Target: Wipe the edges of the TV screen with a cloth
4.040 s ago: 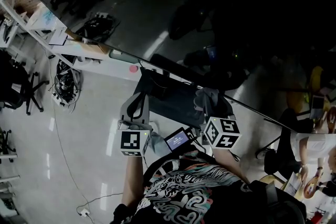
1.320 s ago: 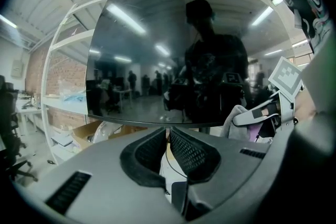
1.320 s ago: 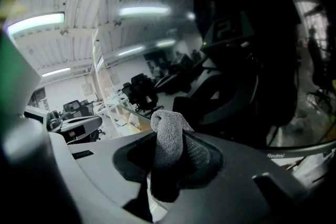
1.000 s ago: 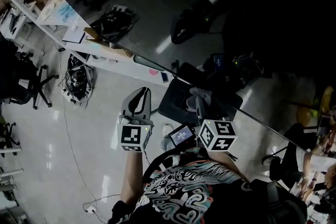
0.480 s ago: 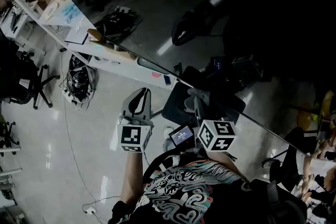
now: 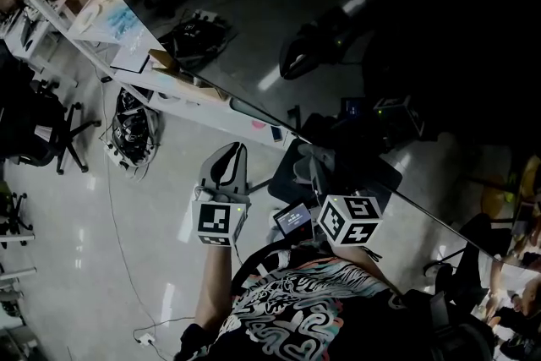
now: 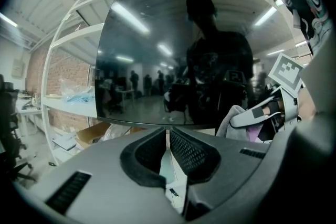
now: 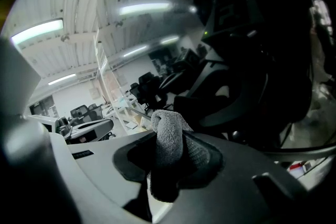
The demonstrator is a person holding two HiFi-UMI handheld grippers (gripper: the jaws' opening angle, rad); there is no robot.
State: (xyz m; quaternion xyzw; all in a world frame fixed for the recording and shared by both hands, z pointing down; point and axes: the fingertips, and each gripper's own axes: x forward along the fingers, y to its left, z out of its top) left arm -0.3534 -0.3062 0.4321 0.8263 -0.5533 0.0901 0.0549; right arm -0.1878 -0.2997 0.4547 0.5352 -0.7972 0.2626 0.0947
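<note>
The TV screen (image 6: 406,30) is a large dark glossy panel; its edge (image 6: 254,112) runs slantwise across the head view. My right gripper (image 6: 314,169) is shut on a grey cloth (image 6: 306,161) that sits against that edge. In the right gripper view the cloth (image 8: 169,136) bulges up between the jaws, close to the screen (image 8: 236,34). My left gripper (image 6: 228,152) hangs just off the edge to the left, shut and holding nothing. In the left gripper view the screen (image 7: 173,50) fills the middle, with the right gripper (image 7: 265,113) and the cloth (image 7: 231,122) at its lower right corner.
White shelves (image 6: 101,21) against a brick wall stand beyond the screen's left end, with a cardboard box (image 7: 92,134) on them. A tangle of cables (image 6: 131,127) and an office chair (image 6: 42,131) are on the floor at left. A person (image 6: 507,292) is at far right.
In the head view the screen edge and shelves have slid a little to the right. Both grippers keep nearly the same places, the right still shut on the cloth.
</note>
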